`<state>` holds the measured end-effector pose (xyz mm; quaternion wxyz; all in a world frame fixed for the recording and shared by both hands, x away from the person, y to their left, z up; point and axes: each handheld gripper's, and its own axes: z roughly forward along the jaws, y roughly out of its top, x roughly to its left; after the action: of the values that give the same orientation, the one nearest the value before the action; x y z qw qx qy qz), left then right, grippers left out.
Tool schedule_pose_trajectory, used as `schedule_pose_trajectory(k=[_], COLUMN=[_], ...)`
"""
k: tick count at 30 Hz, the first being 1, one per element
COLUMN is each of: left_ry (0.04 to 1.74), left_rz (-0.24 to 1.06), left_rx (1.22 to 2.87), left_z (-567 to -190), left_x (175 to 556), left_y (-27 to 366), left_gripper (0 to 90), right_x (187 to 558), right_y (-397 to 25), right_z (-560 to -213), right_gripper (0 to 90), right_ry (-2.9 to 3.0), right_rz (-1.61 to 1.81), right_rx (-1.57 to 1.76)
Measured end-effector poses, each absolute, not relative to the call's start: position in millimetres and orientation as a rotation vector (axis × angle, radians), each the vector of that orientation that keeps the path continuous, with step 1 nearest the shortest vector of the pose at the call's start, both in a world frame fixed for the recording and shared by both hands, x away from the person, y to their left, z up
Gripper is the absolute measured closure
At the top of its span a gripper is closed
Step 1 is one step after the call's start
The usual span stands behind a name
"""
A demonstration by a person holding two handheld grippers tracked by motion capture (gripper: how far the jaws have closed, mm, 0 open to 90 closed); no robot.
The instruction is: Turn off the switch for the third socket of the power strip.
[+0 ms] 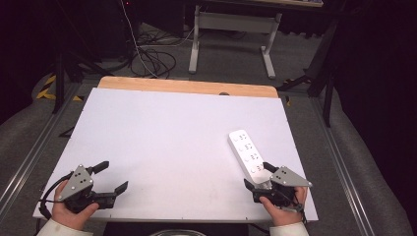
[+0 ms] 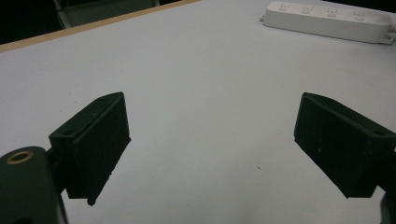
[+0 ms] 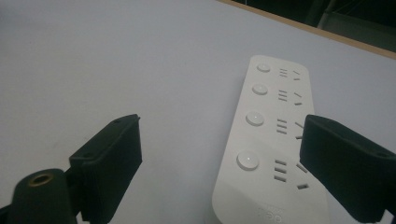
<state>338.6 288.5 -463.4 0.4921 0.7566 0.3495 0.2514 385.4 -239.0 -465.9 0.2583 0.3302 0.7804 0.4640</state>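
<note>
A white power strip (image 1: 247,152) with several sockets and round buttons lies on the white board (image 1: 167,142) at the right, running from the near edge away from me. My right gripper (image 1: 259,176) is at the strip's near end, open, with that end between its jaws. In the right gripper view the strip (image 3: 268,130) stretches ahead; the right jaw overlaps its right edge, and the right gripper (image 3: 219,126) grips nothing. My left gripper (image 1: 111,178) rests open near the board's front left corner. In the left gripper view the left gripper (image 2: 212,116) spans bare board and the strip (image 2: 327,18) lies far off.
A strip of wooden tabletop (image 1: 187,86) shows beyond the board's far edge. On the floor behind stand a grey desk frame (image 1: 231,29) and loose cables (image 1: 152,56). Metal rails (image 1: 29,157) run along both sides of the table.
</note>
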Motion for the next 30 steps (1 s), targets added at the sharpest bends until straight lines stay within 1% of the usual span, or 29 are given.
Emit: schedule_pose_trajectory(k=[26, 30], left_ry=[0.845, 0.844], left_rz=[0.611, 0.613], left_rx=[1.848, 1.850], left_z=[-464, -464], left_x=[339, 339], left_y=[288, 288], left_gripper=[11.7, 11.8], right_x=[383, 383], right_y=[-235, -232], right_z=[-459, -452], right_gripper=[14.4, 15.3], right_ry=[2.123, 2.131], right_rz=[1.259, 1.254], right_rx=[0.867, 0.856])
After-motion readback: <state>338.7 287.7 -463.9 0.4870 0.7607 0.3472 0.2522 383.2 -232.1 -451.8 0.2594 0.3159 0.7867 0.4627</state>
